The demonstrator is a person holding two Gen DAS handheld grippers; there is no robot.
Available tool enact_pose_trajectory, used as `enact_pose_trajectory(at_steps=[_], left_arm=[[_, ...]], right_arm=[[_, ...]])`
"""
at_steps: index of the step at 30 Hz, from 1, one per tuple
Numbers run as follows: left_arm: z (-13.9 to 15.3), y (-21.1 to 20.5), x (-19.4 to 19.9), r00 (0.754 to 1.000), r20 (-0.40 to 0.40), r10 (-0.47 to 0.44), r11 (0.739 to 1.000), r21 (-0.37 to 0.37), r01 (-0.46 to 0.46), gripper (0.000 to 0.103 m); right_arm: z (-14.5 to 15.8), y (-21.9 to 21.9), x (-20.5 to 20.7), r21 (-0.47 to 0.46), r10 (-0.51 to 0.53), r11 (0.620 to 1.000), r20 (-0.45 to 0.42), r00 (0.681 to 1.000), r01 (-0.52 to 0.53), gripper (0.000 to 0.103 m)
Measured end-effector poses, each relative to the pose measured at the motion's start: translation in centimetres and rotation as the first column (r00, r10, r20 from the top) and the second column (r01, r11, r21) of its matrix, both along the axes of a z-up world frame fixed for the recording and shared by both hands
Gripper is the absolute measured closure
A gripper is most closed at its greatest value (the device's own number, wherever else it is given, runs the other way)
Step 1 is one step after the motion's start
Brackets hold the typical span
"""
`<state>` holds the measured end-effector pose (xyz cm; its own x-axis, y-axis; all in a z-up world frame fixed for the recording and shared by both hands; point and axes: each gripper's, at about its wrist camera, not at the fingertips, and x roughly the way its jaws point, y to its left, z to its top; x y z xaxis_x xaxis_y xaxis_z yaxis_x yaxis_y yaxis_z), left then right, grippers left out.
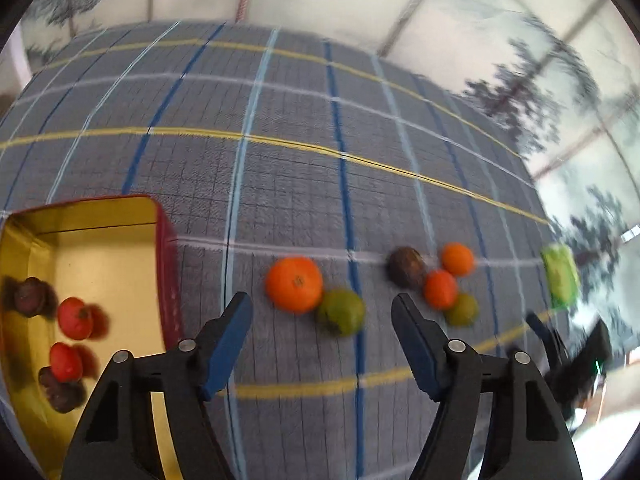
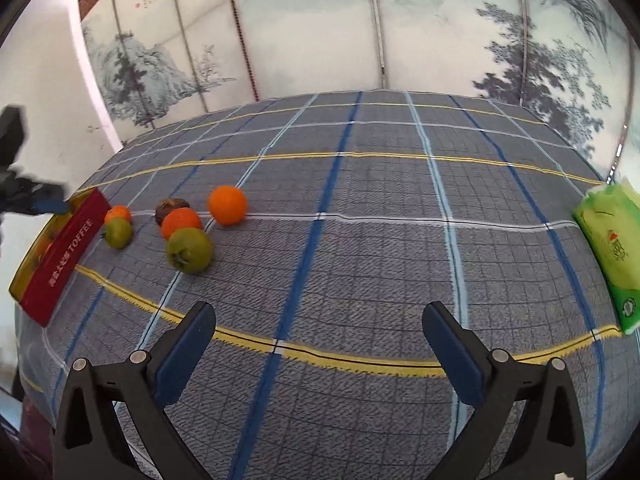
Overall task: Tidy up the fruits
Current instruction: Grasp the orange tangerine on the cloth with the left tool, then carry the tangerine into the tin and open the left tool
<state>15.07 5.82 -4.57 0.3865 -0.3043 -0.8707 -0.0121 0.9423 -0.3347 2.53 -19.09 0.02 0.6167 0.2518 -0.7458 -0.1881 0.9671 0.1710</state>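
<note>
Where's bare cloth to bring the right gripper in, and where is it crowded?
Free: the wide cloth between the fruit cluster and the green packet, and the far half behind them. Crowded: around the red tin, where fruits touch and the left gripper hovers.

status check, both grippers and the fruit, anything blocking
Left gripper open, empty; right gripper open, empty. Four fruits in red tin; six on cloth, nearest an orange touching a green fruit. Nothing blocking.
</note>
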Motion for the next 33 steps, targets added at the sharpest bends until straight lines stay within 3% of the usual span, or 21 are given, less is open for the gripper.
enact_pose_trajectory(at_steps=[3, 10, 12, 13, 17, 23, 33], left_arm=[[-1.7, -0.2, 1.4, 0.998, -0.046, 0.047, 0.999, -0.02, -0.048, 0.032], [-4.9, -1.4, 3.0, 0.99, -0.108, 0.092, 0.995, 0.037, -0.088, 0.042], [-4.8, -1.6, 2.9, 0.99, -0.089, 0.108, 0.992, 0.067, -0.103, 0.049], [-4.8, -1.7, 2.8, 0.991, -0.077, 0.112, 0.991, 0.087, -0.106, 0.063], [-4.6, -1.9, 2.2, 0.994, -0.037, 0.108, 0.99, 0.097, -0.104, 0.063], [-1.5, -3.1, -0.8, 0.991, 0.11, 0.079, 0.984, 0.151, -0.096, 0.063], [2.5, -4.3, -6.1, 0.966, 0.257, 0.011, 0.973, 0.22, -0.07, 0.063]], right_arm=[[0.2, 0.0, -0.3, 0.016, 0.018, 1.0, 0.02, 1.0, -0.018, 0.0], [0.6, 0.1, -0.7, 0.042, 0.063, 0.997, 0.056, 0.996, -0.065, 0.0], [0.7, 0.2, -0.7, 0.045, 0.069, 0.996, 0.065, 0.995, -0.072, 0.0], [0.7, 0.2, -0.7, 0.047, 0.073, 0.996, 0.068, 0.995, -0.077, 0.0], [0.6, 0.2, -0.5, 0.058, 0.086, 0.994, 0.06, 0.994, -0.089, 0.0], [0.5, 0.3, -0.3, 0.053, 0.084, 0.995, 0.049, 0.995, -0.087, 0.0], [0.2, 0.6, 0.0, 0.028, 0.08, 0.996, 0.024, 0.997, -0.08, 0.0]])
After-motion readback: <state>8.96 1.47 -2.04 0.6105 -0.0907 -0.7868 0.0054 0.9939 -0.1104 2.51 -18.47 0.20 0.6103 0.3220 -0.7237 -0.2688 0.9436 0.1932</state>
